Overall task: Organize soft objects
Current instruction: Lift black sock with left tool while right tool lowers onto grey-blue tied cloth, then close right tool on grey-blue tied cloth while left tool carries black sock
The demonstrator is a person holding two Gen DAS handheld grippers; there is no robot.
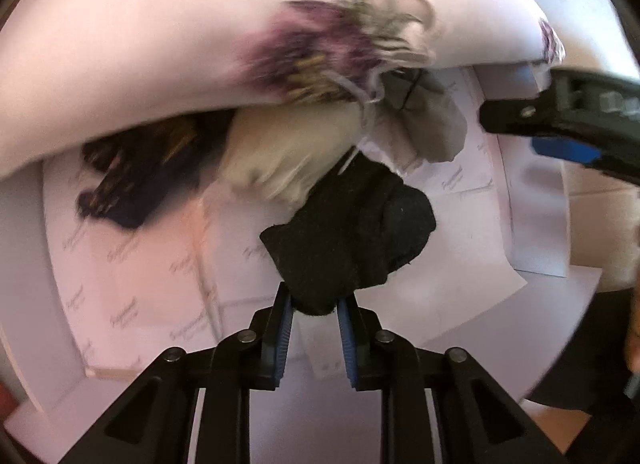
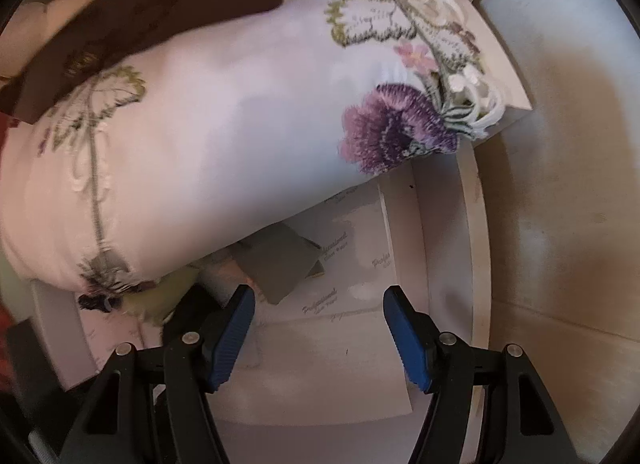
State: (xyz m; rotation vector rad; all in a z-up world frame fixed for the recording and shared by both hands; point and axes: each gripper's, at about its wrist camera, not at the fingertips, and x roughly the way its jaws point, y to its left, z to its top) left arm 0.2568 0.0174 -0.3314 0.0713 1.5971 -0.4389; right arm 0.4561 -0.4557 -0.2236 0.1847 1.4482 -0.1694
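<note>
Two claws: I run left claw (image 1: 315, 310) and right claw (image 2: 319, 338) over a paper-lined drawer (image 1: 132, 284)
Left claw: clamped on the near end of a black sock (image 1: 352, 232)
Sock axis: it stretches away from my fingers toward the floral pillow (image 1: 180, 36), its far end among the other soft pieces beneath the pillow
Right claw: jaws apart, nothing between, over bare liner beside a grey cloth (image 2: 276, 264)
Nearer hand: left, I judge
</note>
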